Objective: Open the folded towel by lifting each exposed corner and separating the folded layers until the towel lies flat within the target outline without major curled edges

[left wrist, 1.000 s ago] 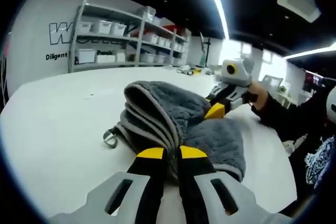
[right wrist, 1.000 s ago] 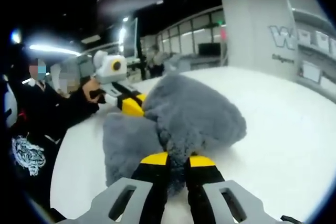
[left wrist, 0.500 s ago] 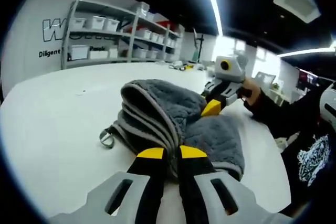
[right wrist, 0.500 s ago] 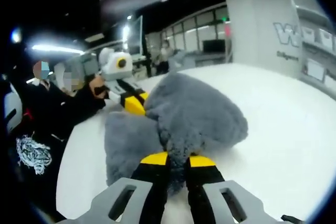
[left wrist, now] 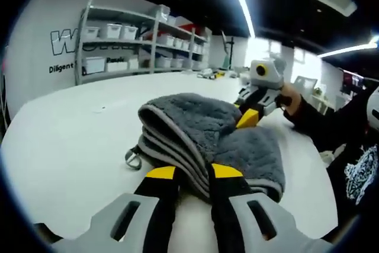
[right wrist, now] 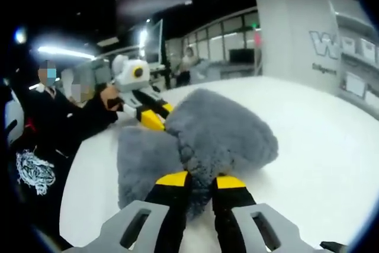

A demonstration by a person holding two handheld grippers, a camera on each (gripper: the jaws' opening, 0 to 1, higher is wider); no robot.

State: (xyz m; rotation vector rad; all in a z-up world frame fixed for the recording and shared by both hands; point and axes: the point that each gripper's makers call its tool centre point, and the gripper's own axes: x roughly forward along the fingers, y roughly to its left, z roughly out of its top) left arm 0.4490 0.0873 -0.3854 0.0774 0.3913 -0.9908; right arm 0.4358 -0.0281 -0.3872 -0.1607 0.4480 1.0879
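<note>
Towel bunched mid white surface, layers stacked, not flat yet. Left claw clenched on near edge; right claw clenched on opposite edge. Unfolding barely begun; target outline not visible. Spreading, flattening left.

fluffy grey cloth towel on smooth matt table.

Black sleeve; grey gripper with black, yellow-tipped jaws.
</note>
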